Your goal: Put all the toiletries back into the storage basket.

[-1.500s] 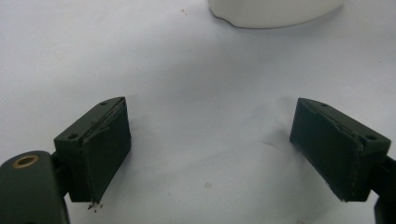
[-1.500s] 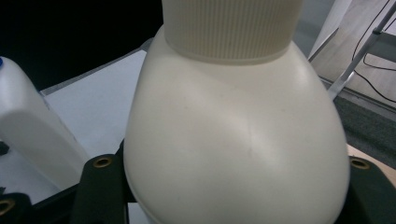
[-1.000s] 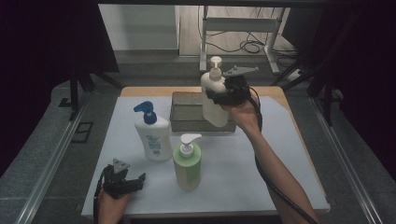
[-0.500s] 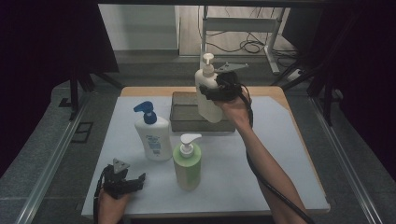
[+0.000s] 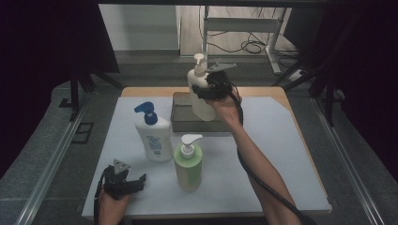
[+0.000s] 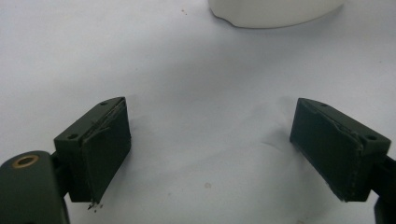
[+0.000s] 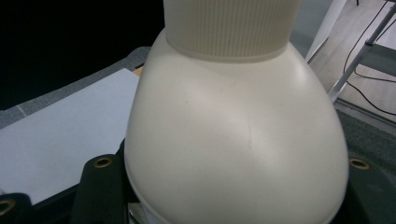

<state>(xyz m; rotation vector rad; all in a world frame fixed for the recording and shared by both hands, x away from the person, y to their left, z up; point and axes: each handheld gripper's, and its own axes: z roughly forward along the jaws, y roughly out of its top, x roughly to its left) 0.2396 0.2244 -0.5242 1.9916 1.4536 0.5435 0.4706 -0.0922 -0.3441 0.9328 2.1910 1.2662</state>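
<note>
My right gripper is shut on a cream pump bottle, gripping its body and holding it upright above a grey tray at the back of the table. In the right gripper view the bottle's rounded shoulder sits between the jaws. My left gripper rests low on the white mat near the front left corner. Its jaws stand wide apart with nothing between them, and a white bottle's base lies just ahead of them.
A white bottle with a blue pump stands left of centre on the white mat. A green bottle with a white pump stands in front of it. Dark floor rails run along both sides of the table.
The right gripper has carried the cream bottle to the left and slightly down, over the tray. The left gripper has stayed where it was.
</note>
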